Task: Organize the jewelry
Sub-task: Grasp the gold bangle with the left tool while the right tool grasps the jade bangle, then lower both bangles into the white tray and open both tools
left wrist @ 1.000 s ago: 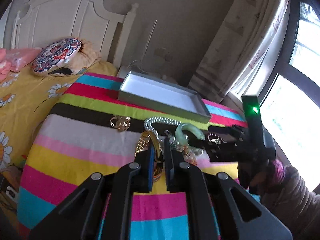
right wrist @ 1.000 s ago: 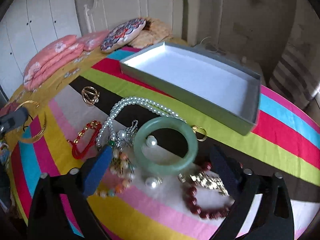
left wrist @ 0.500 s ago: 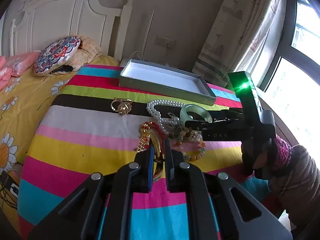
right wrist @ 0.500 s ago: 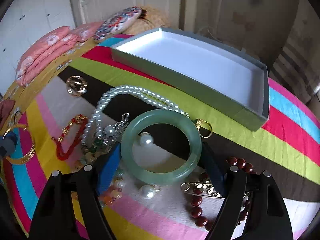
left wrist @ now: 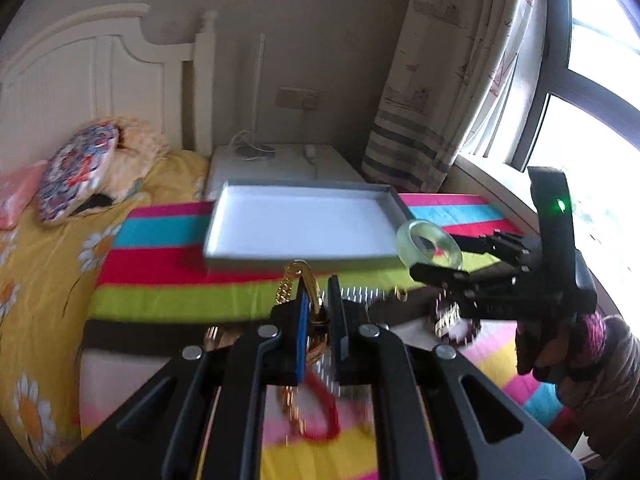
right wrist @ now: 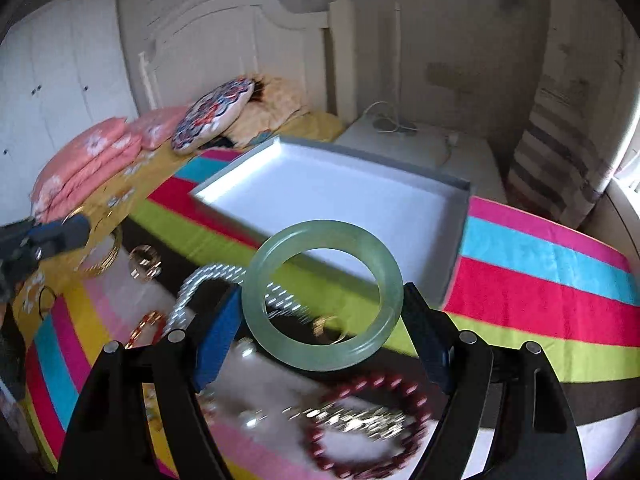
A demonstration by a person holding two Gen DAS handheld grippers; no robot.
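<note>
My right gripper (right wrist: 322, 312) is shut on a pale green jade bangle (right wrist: 256, 312) and holds it in the air, just in front of the grey box (right wrist: 458, 248) with a white inside. The bangle also shows in the left wrist view (left wrist: 428, 244) near the box's right corner. My left gripper (left wrist: 320, 312) is shut on a gold bangle (left wrist: 308, 280) and holds it up, short of the box's near wall (left wrist: 296, 262). A pearl necklace (right wrist: 208, 276), a dark red bead bracelet (right wrist: 368, 428), a red bracelet (left wrist: 324, 408) and gold pieces (right wrist: 144, 262) lie on the striped cloth.
The striped cloth (right wrist: 540, 276) covers a round table beside a bed with a patterned cushion (right wrist: 212, 114) and pink pillows (right wrist: 88, 160). A white nightstand (left wrist: 280, 160) with a cable stands behind the box. A curtain (left wrist: 448, 80) and a window are to the right.
My right gripper has lifted the green bangle off the table toward the box. My left gripper has moved forward toward the box with the gold bangle.
</note>
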